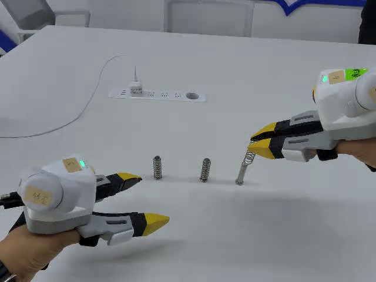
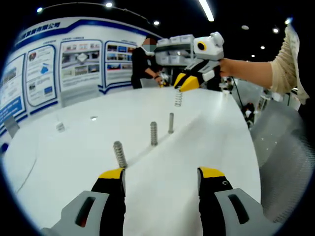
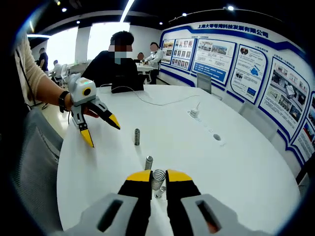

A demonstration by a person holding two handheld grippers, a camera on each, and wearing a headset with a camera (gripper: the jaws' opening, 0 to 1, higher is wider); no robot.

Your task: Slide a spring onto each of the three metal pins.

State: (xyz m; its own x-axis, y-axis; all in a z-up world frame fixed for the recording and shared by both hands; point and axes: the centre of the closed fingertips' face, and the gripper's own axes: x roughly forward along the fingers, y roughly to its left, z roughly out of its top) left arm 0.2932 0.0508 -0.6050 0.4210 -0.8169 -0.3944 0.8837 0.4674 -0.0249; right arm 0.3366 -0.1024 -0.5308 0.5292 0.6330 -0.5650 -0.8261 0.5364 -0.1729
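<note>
While three pins are standing in a row across the middle of the head view, two of them, the left pin and the middle pin, are each wearing one spring. Both of these are upright, their long axes pointing straight up from the table. Three springs are showing in all. The third spring is sitting right of centre, pinched between the nearly closed jaws of the right gripper, which is reaching in from the right edge. Its long axis is running down and slightly left from the jaw tips, and its lower end is pointing at the top of the right pin. That pin's shaft is bare and is looking slightly tilted toward the upper right. In the left gripper view this spring is hanging just above and to the right of the pin's top, seemingly apart from it, though I cannot tell for sure. In the lower left of the head view the left gripper is hovering with its jaws spread wide, gripping nothing, its tips pointing right and apart from the left pin. One power strip is lying in the upper centre, and its cable is curving off to the left edge.
</note>
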